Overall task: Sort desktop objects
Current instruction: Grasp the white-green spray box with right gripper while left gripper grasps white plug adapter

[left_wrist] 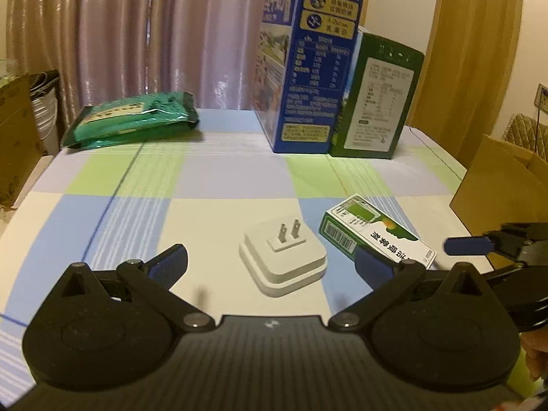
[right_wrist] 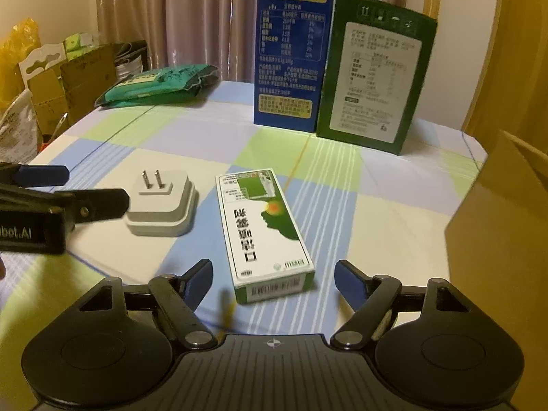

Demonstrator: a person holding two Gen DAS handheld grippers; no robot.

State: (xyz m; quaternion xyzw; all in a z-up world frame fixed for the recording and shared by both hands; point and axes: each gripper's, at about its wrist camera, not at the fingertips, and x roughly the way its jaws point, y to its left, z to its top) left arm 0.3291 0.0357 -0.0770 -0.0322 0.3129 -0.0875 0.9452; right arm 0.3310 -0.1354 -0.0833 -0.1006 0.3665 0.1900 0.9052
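Left gripper (left_wrist: 270, 263) wide open, empty, astride white plug (left_wrist: 283, 263), prongs up. Right gripper (right_wrist: 273, 281) open, empty, near end of small green box (right_wrist: 265, 227) between fingers, not touching. Both on checked cloth (right_wrist: 342, 205). Risks: grippers crowd, collide; pads catch prongs; box skids or pivots if pinched at its end.

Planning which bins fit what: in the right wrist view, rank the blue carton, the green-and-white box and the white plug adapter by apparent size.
1. blue carton, tallest though farthest and cropped at the top.
2. green-and-white box, helped by nearness.
3. white plug adapter, clearly smallest.
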